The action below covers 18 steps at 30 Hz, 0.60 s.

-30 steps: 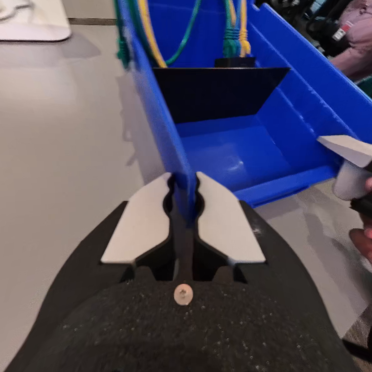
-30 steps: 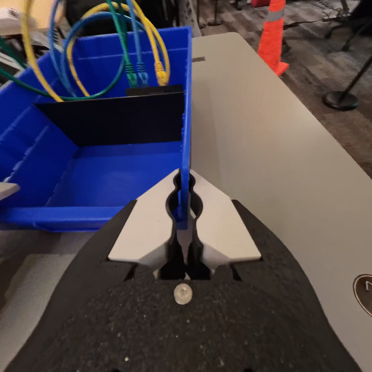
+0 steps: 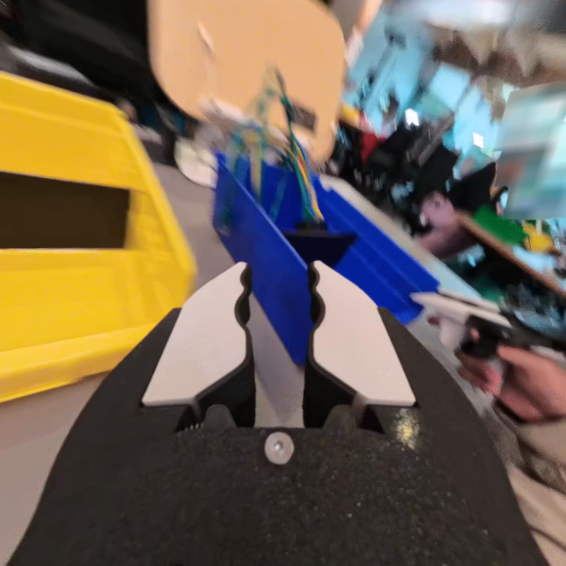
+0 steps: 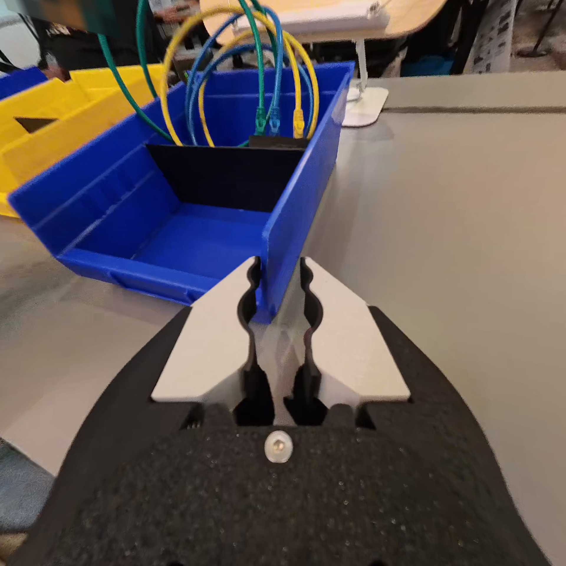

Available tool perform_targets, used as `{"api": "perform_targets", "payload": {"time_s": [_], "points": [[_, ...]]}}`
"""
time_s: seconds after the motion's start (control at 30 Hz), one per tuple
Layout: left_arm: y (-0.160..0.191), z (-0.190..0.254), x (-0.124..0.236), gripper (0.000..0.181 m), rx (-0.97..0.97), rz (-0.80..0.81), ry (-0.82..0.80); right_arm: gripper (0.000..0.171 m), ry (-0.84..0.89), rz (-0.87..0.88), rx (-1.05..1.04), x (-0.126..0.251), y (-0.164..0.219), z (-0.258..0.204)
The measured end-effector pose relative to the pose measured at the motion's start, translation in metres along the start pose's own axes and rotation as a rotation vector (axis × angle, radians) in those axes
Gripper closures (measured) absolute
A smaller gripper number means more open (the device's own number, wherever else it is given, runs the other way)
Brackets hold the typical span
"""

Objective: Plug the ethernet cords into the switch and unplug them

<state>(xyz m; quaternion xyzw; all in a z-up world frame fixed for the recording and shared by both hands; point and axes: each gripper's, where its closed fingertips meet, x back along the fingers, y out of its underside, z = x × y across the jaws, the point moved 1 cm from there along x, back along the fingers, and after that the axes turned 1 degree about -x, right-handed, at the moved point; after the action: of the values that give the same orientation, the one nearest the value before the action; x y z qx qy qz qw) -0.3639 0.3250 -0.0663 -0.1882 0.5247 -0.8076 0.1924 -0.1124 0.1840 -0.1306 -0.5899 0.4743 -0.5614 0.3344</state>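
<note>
Both grippers are seen parted and empty. The right gripper (image 4: pixel 280 269) is held low over the grey desk (image 4: pixel 444 245), its jaws set moderately wide on either side of the near right corner of the blue bin (image 4: pixel 101 208), with a gap on each side of the wall; no grip on the wall is observed. The left gripper (image 3: pixel 278 275) is likewise moderately wide, lined up with the bin's left wall (image 3: pixel 269 275); that view is heavily blurred, and contact cannot be told.

The switch (image 4: pixel 277 141) is found in the rear compartment of the bin, behind a black divider (image 4: pixel 226 177). Three cords are seen plugged into it side by side: green (image 4: pixel 260 118), blue (image 4: pixel 274 118) and yellow (image 4: pixel 297 120). Their loops rise above the bin rim. Further cable ends drop behind the divider, where their state is hidden. The front compartment is bare. A yellow bin (image 4: pixel 61 122) is noted just beyond on the left.

Judgement: the plugging stage appears done for at least these three cords. The unplugging appears outstanding, since no connector is in either gripper and all three visible plugs are seated. Both grippers are well apart from the switch
</note>
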Motion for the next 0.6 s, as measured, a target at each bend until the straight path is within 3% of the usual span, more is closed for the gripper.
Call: {"api": "perform_targets", "payload": {"time_s": [0.07, 0.13, 0.2, 0.23, 0.27, 0.43, 0.6], "points": [[-0.026, -0.068, 0.040, 0.147, -0.020, 0.091, -0.237, 0.146, -0.013, 0.056, 0.007, 0.009, -0.010, -0.001], [-0.033, -0.140, 0.086, 0.147, -0.145, 0.044, -0.600, 0.145, -0.015, 0.099, 0.032, 0.016, -0.018, -0.005], [-0.043, -0.176, 0.109, 0.142, -0.226, 0.019, -0.746, 0.136, -0.037, 0.060, 0.065, 0.021, -0.015, -0.020], [-0.045, -0.183, 0.108, 0.137, -0.217, 0.006, -0.722, 0.124, -0.064, 0.029, 0.095, 0.026, -0.012, -0.033], [-0.044, -0.189, 0.102, 0.132, -0.198, -0.017, -0.686, 0.123, -0.101, 0.010, 0.133, 0.032, -0.009, -0.050], [-0.024, -0.227, 0.072, 0.126, -0.197, -0.183, -0.600, 0.132, -0.194, 0.022, 0.342, 0.057, 0.013, -0.128], [-0.020, -0.232, 0.068, 0.177, -0.291, -0.179, -0.561, 0.132, -0.377, -0.079, 0.438, 0.043, 0.054, -0.193]]}}
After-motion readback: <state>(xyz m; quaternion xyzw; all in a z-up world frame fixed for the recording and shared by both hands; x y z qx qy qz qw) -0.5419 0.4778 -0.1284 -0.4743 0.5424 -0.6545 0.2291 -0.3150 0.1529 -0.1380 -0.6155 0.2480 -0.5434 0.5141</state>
